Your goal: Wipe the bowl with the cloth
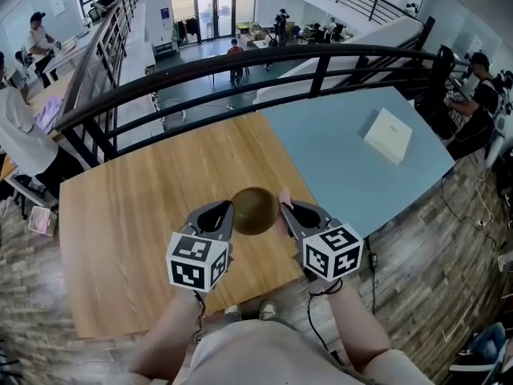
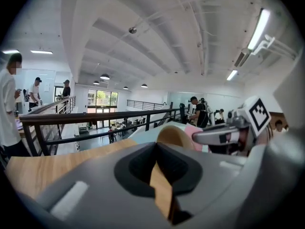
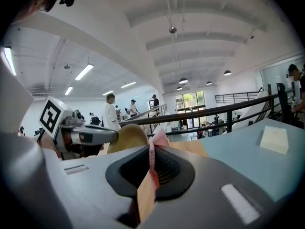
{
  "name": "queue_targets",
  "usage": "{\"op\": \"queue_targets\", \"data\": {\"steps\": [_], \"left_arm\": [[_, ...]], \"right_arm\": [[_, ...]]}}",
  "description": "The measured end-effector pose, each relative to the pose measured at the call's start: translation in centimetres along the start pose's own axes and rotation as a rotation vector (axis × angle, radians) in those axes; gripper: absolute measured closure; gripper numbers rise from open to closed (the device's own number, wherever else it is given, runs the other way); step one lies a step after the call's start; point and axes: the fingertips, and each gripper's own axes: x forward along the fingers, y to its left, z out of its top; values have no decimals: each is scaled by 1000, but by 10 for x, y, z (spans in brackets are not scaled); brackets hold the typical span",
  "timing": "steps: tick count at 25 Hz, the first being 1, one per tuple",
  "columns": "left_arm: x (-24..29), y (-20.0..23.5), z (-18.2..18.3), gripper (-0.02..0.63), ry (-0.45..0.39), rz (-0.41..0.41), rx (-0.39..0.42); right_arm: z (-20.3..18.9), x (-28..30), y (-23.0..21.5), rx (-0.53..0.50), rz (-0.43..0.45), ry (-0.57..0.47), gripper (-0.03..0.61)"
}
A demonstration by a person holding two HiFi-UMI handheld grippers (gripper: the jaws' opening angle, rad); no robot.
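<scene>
Two grippers meet over the wooden table [image 1: 128,223], toward its near right corner. The left gripper [image 1: 228,209] has its jaws closed tight, apparently nipping the rim of the brown bowl [image 1: 255,211], though the contact itself is hard to see. The bowl is held up above the tabletop. The right gripper [image 1: 287,209] pinches the pink cloth [image 1: 282,198], whose free end stands just beside the bowl's right side. Bare wood spreads wide to the left and ahead, up to the black railing [image 1: 240,64]. On the right, the wooden edge butts against a blue table [image 1: 329,155], where a white box [image 1: 389,135] sits well apart.
</scene>
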Motion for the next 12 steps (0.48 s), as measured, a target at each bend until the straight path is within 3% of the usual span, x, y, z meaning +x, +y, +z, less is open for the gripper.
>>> {"op": "queue_targets", "data": {"steps": [12], "left_arm": [[16,-17,-24,609,61,-71,31]], "right_arm": [[30,18,44,-73,91,-68,565]]}}
